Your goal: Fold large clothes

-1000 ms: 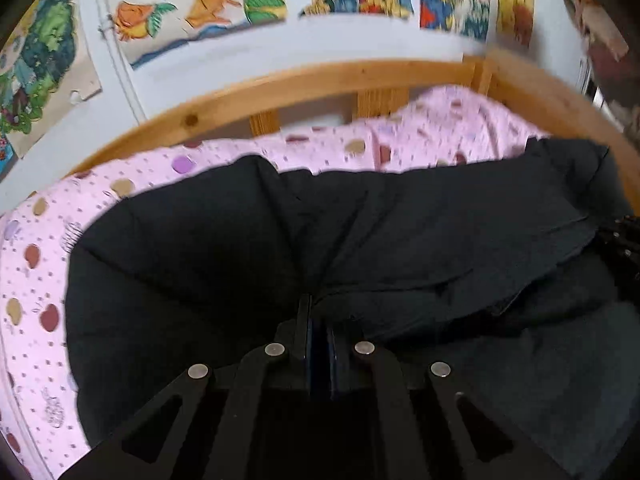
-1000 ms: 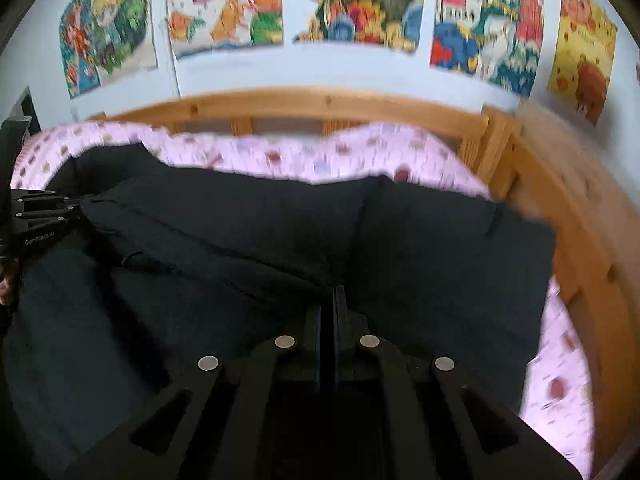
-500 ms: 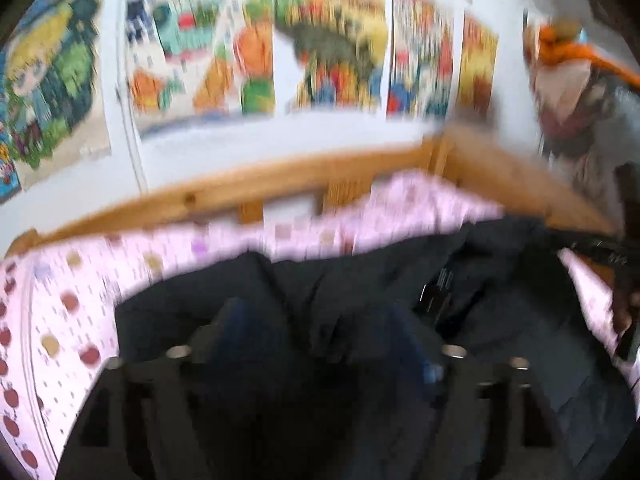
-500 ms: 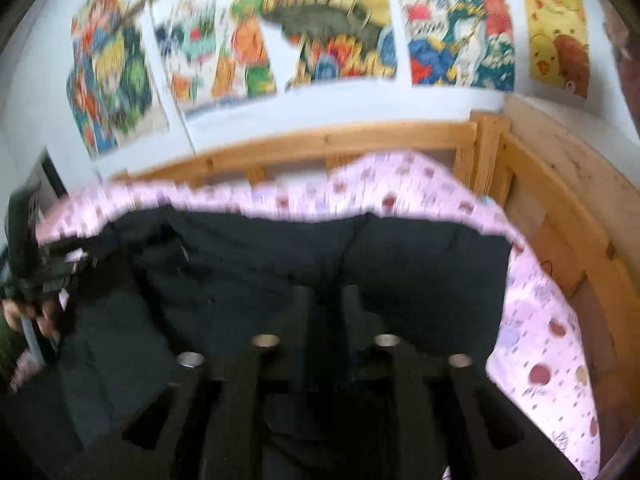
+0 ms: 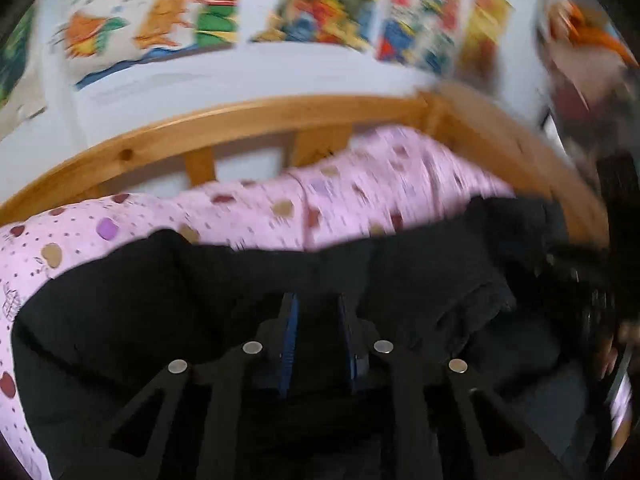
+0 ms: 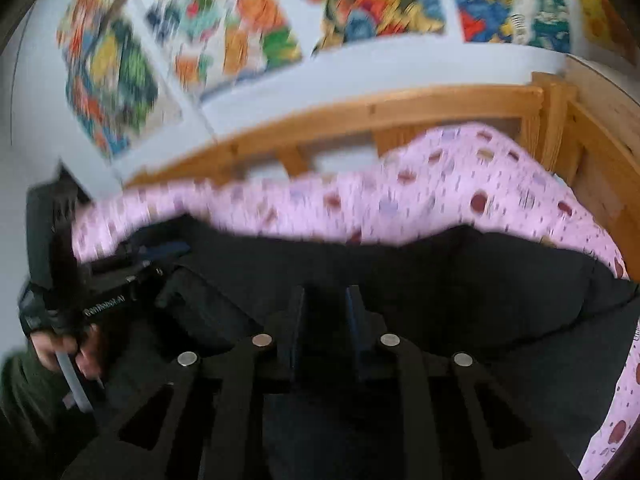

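A large black garment (image 5: 160,280) lies spread over the pink spotted bedsheet (image 5: 360,200), its far edge folded over. My left gripper (image 5: 316,300) hovers just above the cloth. Its jaws are closing, a narrow gap still shows between the blue pads (image 5: 289,320), and nothing is pinched there. My right gripper (image 6: 326,292) stands over the same garment (image 6: 480,280), jaws also closing with a small gap and no cloth held. The right wrist view shows the left gripper (image 6: 120,292) and the hand (image 6: 56,348) holding it at the left. Both views are motion-blurred.
A wooden bed frame (image 5: 240,116) with slats runs behind the sheet and turns along the right side (image 6: 592,152). Colourful posters (image 6: 360,12) cover the white wall behind. Pink sheet (image 6: 440,184) lies bare beyond the garment's far edge.
Both grippers, shut on the black cloth a second ago, have let it go and lifted away. Their fingers spread wide, then narrowed again. The garment's folded edge stays lying flat.
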